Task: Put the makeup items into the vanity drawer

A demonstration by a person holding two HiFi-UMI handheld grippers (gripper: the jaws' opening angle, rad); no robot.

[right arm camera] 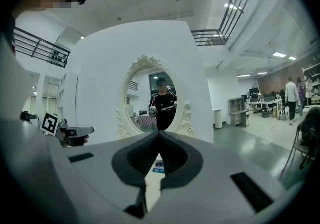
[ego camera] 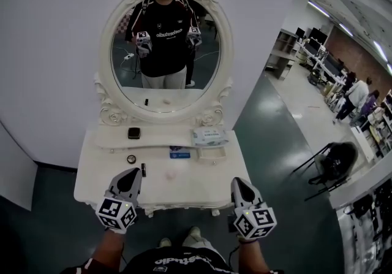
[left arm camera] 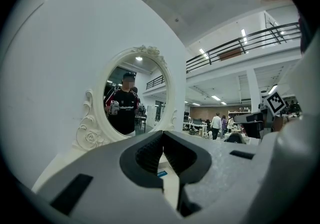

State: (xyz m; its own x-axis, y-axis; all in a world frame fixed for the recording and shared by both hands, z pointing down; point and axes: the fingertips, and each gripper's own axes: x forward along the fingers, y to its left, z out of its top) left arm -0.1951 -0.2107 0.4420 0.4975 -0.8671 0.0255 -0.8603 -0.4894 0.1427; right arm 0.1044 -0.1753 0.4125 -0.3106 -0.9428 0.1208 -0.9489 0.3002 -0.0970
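Observation:
The white vanity table (ego camera: pixel 202 188) stands against the wall under an oval mirror (ego camera: pixel 165 52). On its top lie a round compact (ego camera: pixel 131 159), a black lipstick (ego camera: pixel 143 169), a pink puff (ego camera: pixel 172 175) and a blue box (ego camera: pixel 179 154). A black square compact (ego camera: pixel 133 133) sits on the raised back shelf. My left gripper (ego camera: pixel 133 173) hovers at the table's front left, shut and holding nothing. At the front right corner my right gripper (ego camera: pixel 236 181) is likewise shut and holds nothing. Both point level toward the mirror. The drawer front is hidden below the tabletop.
A wipes pack (ego camera: pixel 209 137) and a small white box (ego camera: pixel 211 153) rest at the back right of the top. To the right, dark green floor leads to an open office with a black chair (ego camera: pixel 334 162) and people far off. The person's feet (ego camera: pixel 177 239) stand before the table.

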